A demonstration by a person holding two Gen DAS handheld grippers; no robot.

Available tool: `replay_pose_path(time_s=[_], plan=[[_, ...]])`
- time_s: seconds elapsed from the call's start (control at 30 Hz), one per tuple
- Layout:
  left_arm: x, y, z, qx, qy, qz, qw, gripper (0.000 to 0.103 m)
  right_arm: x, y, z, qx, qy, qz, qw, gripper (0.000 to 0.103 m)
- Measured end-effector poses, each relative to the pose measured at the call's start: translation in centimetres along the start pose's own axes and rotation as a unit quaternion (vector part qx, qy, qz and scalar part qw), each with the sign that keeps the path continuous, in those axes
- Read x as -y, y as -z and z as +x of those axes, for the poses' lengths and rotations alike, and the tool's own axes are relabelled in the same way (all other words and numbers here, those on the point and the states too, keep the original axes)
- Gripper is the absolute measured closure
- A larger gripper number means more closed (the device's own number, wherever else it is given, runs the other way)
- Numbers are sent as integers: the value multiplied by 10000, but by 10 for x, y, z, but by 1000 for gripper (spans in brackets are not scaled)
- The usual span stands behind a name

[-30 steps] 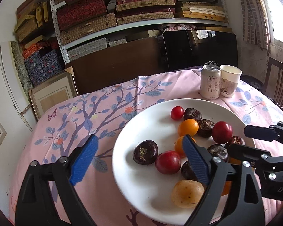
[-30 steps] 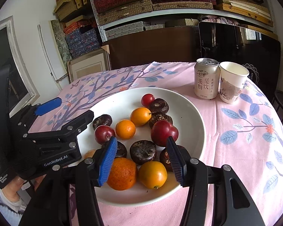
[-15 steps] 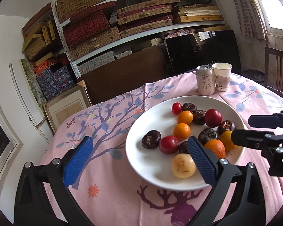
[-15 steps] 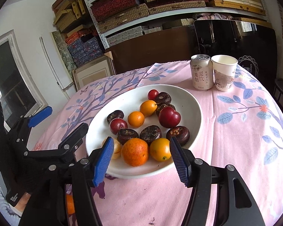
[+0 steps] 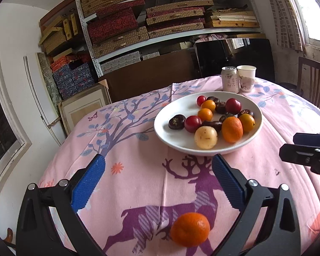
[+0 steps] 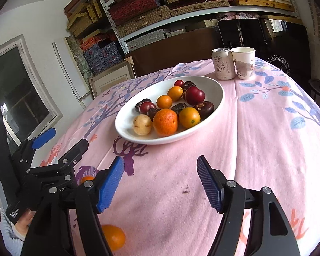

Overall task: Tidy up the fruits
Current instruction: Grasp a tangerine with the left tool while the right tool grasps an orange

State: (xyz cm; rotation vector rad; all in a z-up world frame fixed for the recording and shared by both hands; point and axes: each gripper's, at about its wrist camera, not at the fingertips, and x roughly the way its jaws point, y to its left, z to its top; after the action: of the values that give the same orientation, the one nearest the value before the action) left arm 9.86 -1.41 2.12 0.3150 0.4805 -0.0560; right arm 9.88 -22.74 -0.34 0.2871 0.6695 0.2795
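Note:
A white plate (image 5: 170,132) (image 6: 219,93) on the pink tablecloth holds several fruits: oranges, red plums, dark chestnut-like fruits and a pale yellow fruit (image 5: 205,137). A loose orange (image 5: 189,232) lies on the cloth near me, low between the fingers of my left gripper (image 5: 159,180), which is open and empty. A second loose orange (image 6: 114,236) lies at the near edge in the right wrist view, and another orange (image 6: 86,179) shows partly behind the left gripper. My right gripper (image 6: 160,183) is open and empty, short of the plate.
A drink can (image 5: 230,79) (image 6: 223,66) and a paper cup (image 5: 246,77) (image 6: 244,65) stand behind the plate. A wooden chair (image 5: 313,81) is at the right. Shelves of boxes (image 5: 160,21) fill the back wall. The table drops off at the left.
Both grippers have pulled back from the plate toward me and risen. The loose oranges on the near cloth have come into view.

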Motion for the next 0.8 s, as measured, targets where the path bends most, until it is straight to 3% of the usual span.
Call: replay_pose_path(time_s=[0.43,0.57,0.8], plan=[[-11,34,-31,-91,19,-212,9997,5,-16,42,-30,-272,-583,-192,9977,23],[-9,36,-32,-131,19,-164,9998,5,-25,49,-24,-603,-726,-327,9950,23],[-23,38,-22,-404,123,-500,9979,5,-50,59,-14,-1032,-589,-882,9890,23]])
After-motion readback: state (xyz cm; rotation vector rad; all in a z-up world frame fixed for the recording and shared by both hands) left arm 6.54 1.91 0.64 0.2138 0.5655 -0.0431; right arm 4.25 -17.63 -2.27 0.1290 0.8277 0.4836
